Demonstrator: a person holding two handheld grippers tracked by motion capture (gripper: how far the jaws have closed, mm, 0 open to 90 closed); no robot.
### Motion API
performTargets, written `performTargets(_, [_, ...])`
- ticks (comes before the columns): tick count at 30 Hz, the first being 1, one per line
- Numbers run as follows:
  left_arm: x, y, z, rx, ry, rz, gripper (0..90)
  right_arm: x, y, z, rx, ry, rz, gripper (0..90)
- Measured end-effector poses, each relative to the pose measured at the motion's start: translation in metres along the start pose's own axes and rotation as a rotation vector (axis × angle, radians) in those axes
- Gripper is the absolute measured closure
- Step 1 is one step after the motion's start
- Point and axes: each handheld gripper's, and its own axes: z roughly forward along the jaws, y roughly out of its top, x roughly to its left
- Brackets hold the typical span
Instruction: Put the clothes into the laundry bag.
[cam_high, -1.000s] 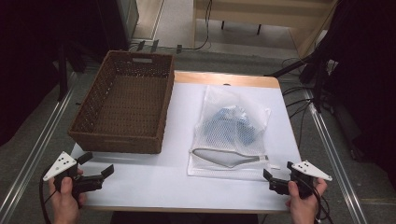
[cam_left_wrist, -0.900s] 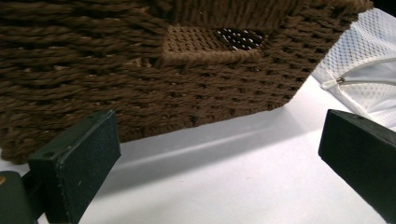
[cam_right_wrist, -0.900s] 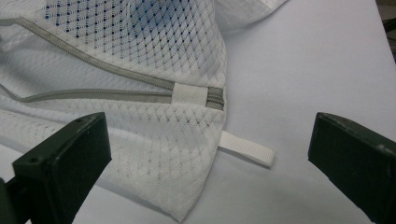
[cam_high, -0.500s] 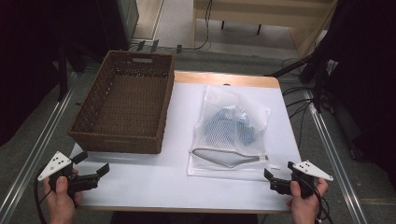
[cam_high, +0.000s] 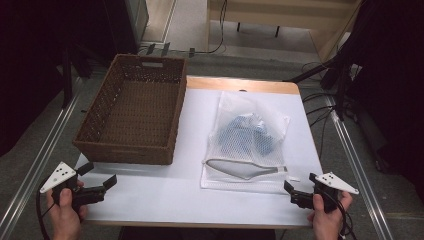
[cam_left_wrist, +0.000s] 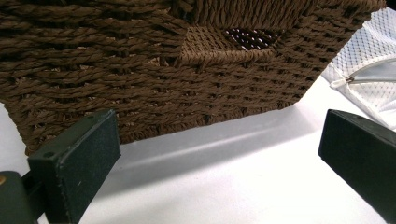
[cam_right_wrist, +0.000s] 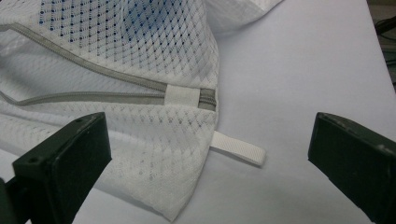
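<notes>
The table (cam_high: 165, 192) is white, with a brown woven basket (cam_high: 132, 117) standing on its left half and a white mesh bag (cam_high: 247, 145) lying flat on its right half, the two well apart. The basket looks empty; the bag holds something blue, and its zipper (cam_high: 245, 167) gapes open along the near edge, running roughly left to right across the table. So the bag's mouth faces the person, and its long axis runs away from them toward the far edge. The right gripper (cam_high: 295, 195) sits at the near right corner of the table, just beside the bag's near right corner, jaws spread apart and holding nothing. In the right gripper view the zipper's end (cam_right_wrist: 189, 95) and a small white tab (cam_right_wrist: 238, 148) lie just ahead between the jaws, not touched. The left gripper (cam_high: 102, 182) rests near the table's left front edge, in front of the basket's near wall, also open and empty; the left gripper view looks at that wall and its handle hole (cam_left_wrist: 247, 38), with the bag's edge off to the right. The right gripper is by far the nearer to the bag, which lies ahead and to its left. My guess is that the tab or the bag's corner is the likely first hold, with the basket further left.
</notes>
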Motion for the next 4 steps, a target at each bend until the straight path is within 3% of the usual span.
performTargets(4, [-0.0022, 0.0002, 0.0027, 0.004, -0.007, 0.006, 0.0, -0.0003, -0.0001, -0.0001, -0.001, -0.001, 0.002, 0.0])
